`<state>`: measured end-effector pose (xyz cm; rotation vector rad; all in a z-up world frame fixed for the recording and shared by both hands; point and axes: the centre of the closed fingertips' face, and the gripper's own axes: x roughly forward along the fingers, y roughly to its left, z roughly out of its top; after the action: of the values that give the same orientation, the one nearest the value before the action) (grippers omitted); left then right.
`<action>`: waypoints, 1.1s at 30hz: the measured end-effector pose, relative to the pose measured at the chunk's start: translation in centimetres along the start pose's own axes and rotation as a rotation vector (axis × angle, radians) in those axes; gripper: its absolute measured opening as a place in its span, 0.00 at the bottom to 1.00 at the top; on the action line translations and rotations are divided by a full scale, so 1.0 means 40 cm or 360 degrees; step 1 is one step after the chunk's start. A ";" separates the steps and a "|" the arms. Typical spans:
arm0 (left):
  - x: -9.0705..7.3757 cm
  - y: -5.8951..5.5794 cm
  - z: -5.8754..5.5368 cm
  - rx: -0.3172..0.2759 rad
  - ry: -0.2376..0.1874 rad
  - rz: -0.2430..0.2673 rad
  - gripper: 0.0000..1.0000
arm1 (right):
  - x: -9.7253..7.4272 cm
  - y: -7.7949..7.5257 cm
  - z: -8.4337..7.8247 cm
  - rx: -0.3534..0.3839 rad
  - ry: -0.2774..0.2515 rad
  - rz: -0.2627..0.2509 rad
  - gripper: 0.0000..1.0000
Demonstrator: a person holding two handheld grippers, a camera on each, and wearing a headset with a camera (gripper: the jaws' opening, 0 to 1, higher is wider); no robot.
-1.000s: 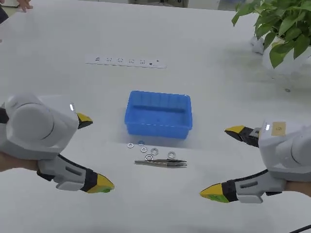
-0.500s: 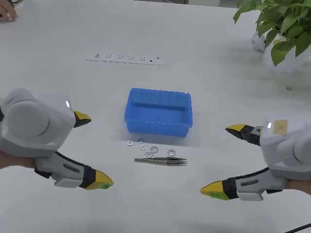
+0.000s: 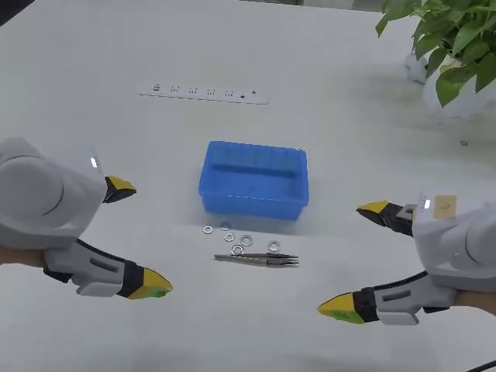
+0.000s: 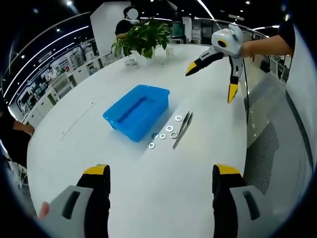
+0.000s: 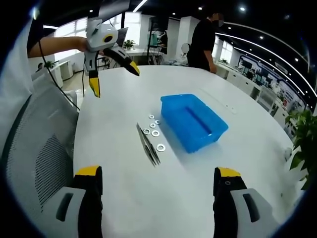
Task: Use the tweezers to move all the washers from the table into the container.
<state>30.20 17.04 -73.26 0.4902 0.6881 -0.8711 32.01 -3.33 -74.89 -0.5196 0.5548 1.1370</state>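
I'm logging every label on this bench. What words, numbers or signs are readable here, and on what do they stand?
Nothing reads clearly.
On the right gripper, a yellow label: one dark mark, too blurred to read.
On the table beyond the container, a white strip: a row of small dark marks, too small to read.
The container, tweezers and washers: no text seen.

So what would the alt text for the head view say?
The left claw and right claw, both open, hover over a white table. Between them lie tweezers and several washers, just in front of a blue container.
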 end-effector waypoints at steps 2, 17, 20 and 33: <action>0.001 -0.001 0.000 -0.0004 -0.0002 -0.0006 0.89 | 0.000 -0.001 0.005 0.0003 -0.0007 0.0000 0.93; 0.034 -0.008 -0.017 -0.0083 -0.0018 -0.0049 0.83 | 0.004 -0.012 0.031 -0.0003 -0.0069 -0.0014 0.84; 0.042 -0.006 -0.032 -0.0070 0.0005 -0.0040 0.79 | 0.006 -0.008 0.034 -0.0006 -0.0071 -0.0003 0.80; 0.081 -0.016 -0.004 -0.0199 -0.0119 -0.0095 0.62 | 0.076 0.022 0.042 -0.0029 -0.0079 0.0101 0.56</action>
<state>31.09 15.08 -75.78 0.3252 0.6867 -0.8919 32.39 0.14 -75.67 -0.4911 0.5215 1.2134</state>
